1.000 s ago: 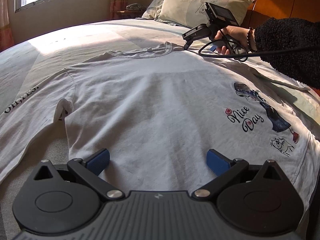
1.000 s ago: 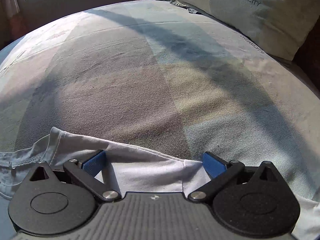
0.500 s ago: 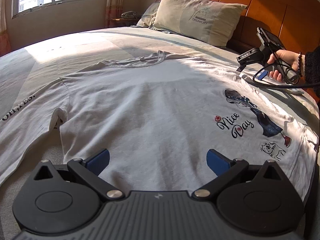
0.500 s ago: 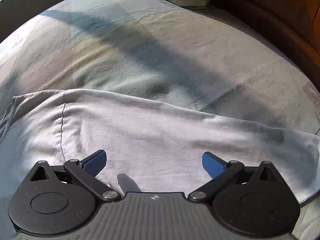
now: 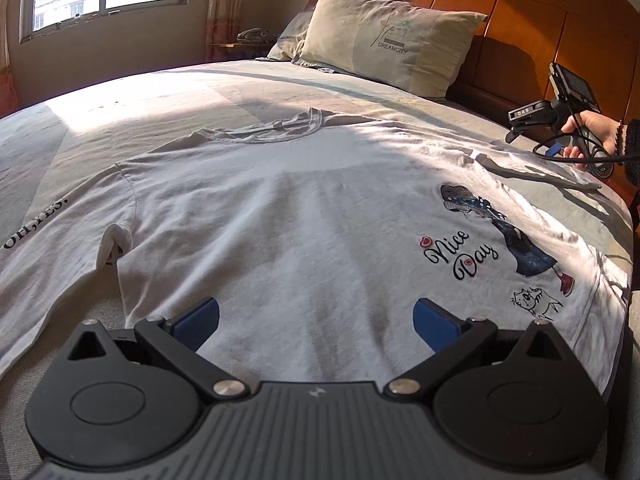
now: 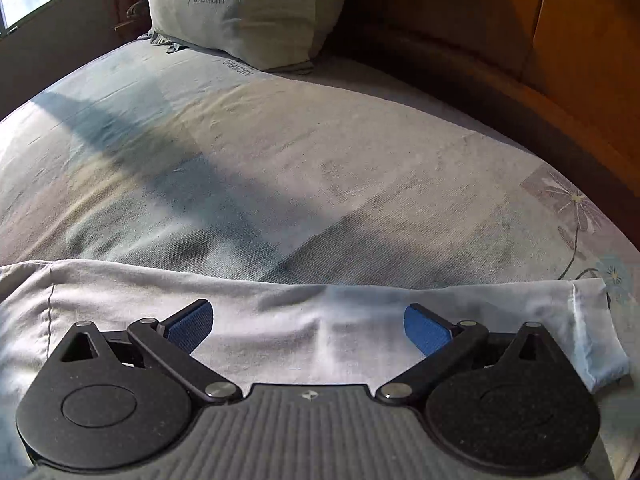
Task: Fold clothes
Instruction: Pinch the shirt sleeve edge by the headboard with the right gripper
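A white T-shirt [image 5: 304, 216] lies spread flat, front up, on the bed [image 5: 168, 96], its collar toward the pillow [image 5: 384, 36] and headboard [image 5: 552, 12]. The left tongs [image 5: 316, 320] hover over the hem, blue pads spread wide, gripping nothing. Only the left view shows the "Nice Day" print [image 5: 460, 254] and the person's hand [image 5: 592, 136] holding the other tool at the bed's far edge. The right view alone shows the shirt's sleeve [image 6: 320, 320] with its cuff end, and the right tongs [image 6: 308, 322] spread open above it; whether they touch the cloth is hard to tell.
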A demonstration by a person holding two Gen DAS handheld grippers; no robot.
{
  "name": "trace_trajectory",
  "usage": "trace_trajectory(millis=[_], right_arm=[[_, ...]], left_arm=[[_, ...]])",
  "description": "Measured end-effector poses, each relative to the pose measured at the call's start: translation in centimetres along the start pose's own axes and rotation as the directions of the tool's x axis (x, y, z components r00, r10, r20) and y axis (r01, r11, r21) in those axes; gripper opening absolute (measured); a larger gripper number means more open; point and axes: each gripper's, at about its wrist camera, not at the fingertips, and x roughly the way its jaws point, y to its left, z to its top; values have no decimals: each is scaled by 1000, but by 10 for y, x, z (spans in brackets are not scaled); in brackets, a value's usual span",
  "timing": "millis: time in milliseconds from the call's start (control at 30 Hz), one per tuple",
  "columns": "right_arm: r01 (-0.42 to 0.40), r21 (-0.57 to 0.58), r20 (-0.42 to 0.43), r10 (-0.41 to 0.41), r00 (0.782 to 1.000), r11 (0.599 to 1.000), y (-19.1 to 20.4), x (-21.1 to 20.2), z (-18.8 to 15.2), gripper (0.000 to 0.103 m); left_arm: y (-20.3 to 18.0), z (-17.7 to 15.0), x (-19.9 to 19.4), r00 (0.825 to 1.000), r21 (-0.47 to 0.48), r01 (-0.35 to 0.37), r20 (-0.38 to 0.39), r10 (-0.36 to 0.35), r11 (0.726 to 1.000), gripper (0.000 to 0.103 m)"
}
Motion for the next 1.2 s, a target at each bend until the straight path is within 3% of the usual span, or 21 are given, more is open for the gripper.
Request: trace_trajectory(millis=[133,333,433,600,700,800,933,1033,1133,1200], right_arm=[[83,85,-47,-79,996,993,-59,0,-16,103],[138,70,-8,-137,990,988,-94,31,-8,103],[96,53,-24,-94,995,994,-105,36,13,103],[6,144,37,-12,999,990,-134,-15,-1,103],[-37,192,18,34,999,981,-149,-21,-16,103],[-19,178,4,18,1000,984,-154,-1,-21,103],[92,53,55,-95,994,994,-149,23,-10,103],[171,95,48,-176,983,981,-146,21,4,103],[136,76,82,-142,987,988,-131,10,7,103],[162,51,71,-165,984,986,-124,16,9,103]], left_arm=[[0,-1,3,1000,1,3,-4,-3,1000,102],[-2,-3,12,1000,4,-3,-27,3,1000,102],[-5,-3,10,1000,17,0,-24,0,1000,102],[-7,-2,3,1000,22,24,4,-24,999,102],[-7,-2,2,1000,21,25,13,-26,999,102],[-7,-2,5,999,17,33,7,-33,999,102],[-8,-3,12,999,18,31,-15,-31,999,102],[-9,-4,12,999,26,33,-18,-32,999,102],[-9,-5,11,999,25,34,-16,-34,999,102],[-8,-5,11,999,24,36,-16,-35,999,102]])
